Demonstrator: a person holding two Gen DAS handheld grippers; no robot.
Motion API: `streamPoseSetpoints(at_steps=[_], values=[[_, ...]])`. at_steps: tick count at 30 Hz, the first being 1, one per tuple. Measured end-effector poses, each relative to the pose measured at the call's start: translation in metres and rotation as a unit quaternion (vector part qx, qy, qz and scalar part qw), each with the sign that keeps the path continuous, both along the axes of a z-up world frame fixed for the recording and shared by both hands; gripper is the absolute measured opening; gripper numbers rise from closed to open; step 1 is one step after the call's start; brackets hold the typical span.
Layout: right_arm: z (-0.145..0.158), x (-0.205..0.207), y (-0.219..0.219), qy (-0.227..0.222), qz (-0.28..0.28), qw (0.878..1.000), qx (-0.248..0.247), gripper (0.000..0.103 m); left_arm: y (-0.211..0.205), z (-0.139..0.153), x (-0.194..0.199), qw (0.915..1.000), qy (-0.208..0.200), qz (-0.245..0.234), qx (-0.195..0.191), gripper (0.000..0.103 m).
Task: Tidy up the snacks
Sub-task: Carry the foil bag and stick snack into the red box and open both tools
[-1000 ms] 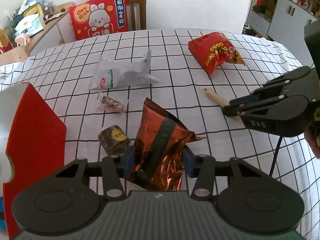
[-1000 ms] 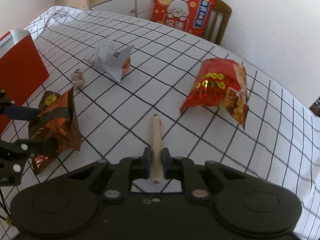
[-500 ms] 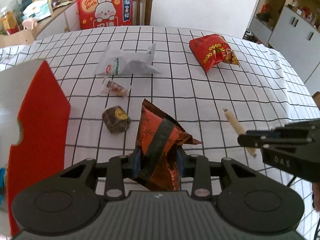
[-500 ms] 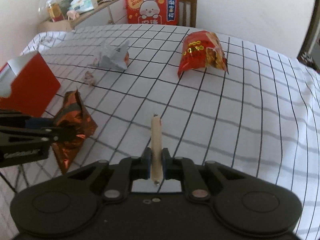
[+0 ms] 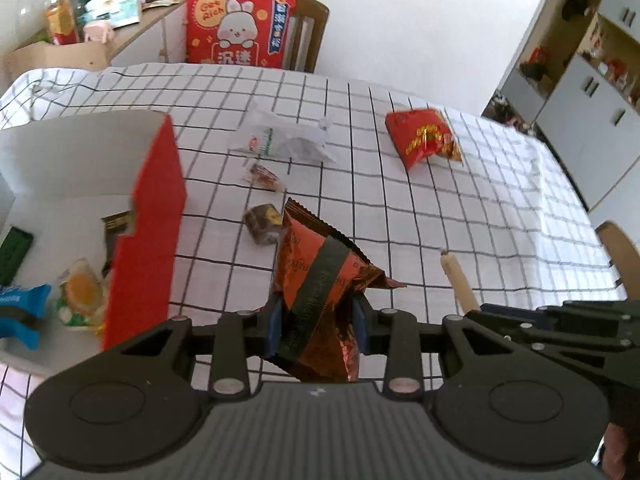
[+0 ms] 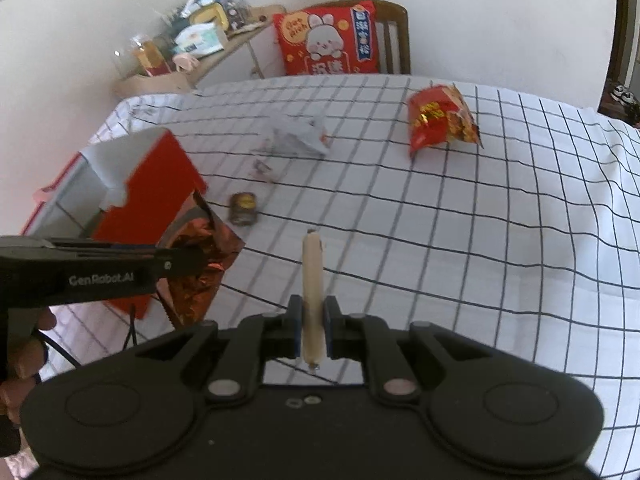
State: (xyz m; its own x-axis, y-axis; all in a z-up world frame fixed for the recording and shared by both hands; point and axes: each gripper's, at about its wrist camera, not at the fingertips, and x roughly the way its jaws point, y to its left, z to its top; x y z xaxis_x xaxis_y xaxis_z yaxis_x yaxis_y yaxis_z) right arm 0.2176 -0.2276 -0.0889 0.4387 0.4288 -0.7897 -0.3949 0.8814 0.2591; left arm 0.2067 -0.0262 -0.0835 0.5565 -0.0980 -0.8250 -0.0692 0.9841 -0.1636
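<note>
My left gripper (image 5: pixel 318 322) is shut on a crinkled copper-red foil snack bag (image 5: pixel 320 284) and holds it above the table, just right of the red-and-white box (image 5: pixel 152 216); the bag also shows in the right wrist view (image 6: pixel 200 256). My right gripper (image 6: pixel 313 330) is shut on a beige snack stick (image 6: pixel 312 276) held above the checked tablecloth; the stick also shows in the left wrist view (image 5: pixel 458 282). The box (image 6: pixel 152 196) is open on top and holds several wrapped snacks (image 5: pixel 80 292).
On the tablecloth (image 5: pixel 460 200) lie a red chip bag (image 5: pixel 422 138), a white pouch (image 5: pixel 288 140), a small clear-wrapped candy (image 5: pixel 264 174) and a dark round snack (image 5: pixel 262 222). A chair with a red rabbit cushion (image 5: pixel 240 30) stands behind the table. A cluttered sideboard (image 5: pixel 96 4) is at the back left.
Both grippers have risen and shifted left toward the box, each still holding its snack. The box interior has come into the left wrist view.
</note>
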Motion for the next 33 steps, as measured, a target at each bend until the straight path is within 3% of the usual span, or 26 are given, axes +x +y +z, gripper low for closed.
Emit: streamPoseSetpoints(at_steps=[18,33], values=[[0.058,-0.017,0.085,-0.043,0.05,0.997,0.037,0.009,0.089,0.061,-0.037,0.9957,-0.036,0.083,-0.02,0.034],[0.074,-0.018,0.18,-0.057,0.089,0.994,0.04,0.009,0.181,0.083,-0.056,0.987,-0.049,0.153,0.011,0.034]])
